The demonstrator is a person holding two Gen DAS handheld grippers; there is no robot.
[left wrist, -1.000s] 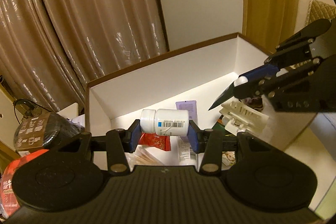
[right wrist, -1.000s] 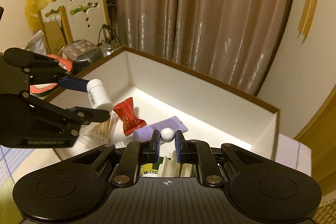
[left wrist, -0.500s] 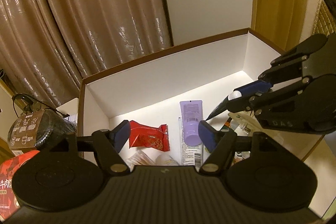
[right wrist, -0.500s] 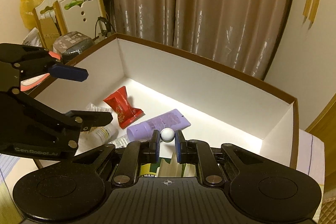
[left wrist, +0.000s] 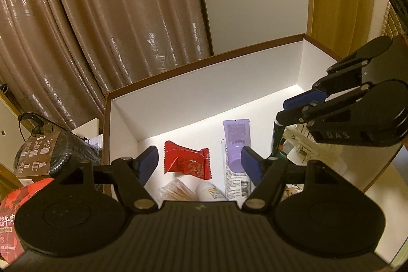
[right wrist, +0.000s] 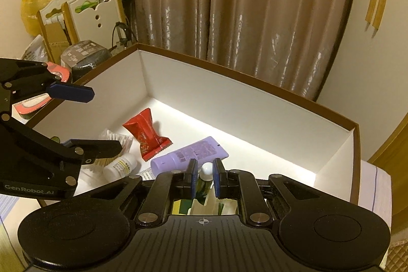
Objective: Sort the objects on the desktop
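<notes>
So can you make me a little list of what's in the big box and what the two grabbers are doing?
box: white box with a brown rim
inside: red snack packet, purple tube, small white bottle lying down, cotton swabs
left gripper: open, empty, above the box
right gripper: shut on a dark green tube with a white cap

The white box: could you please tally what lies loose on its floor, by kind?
White box, loose on the floor:
Red snack packet: 1
Purple tube: 1
White pill bottle: 1
Bag of cotton swabs: 1
White tube: 1
Total: 5
</notes>
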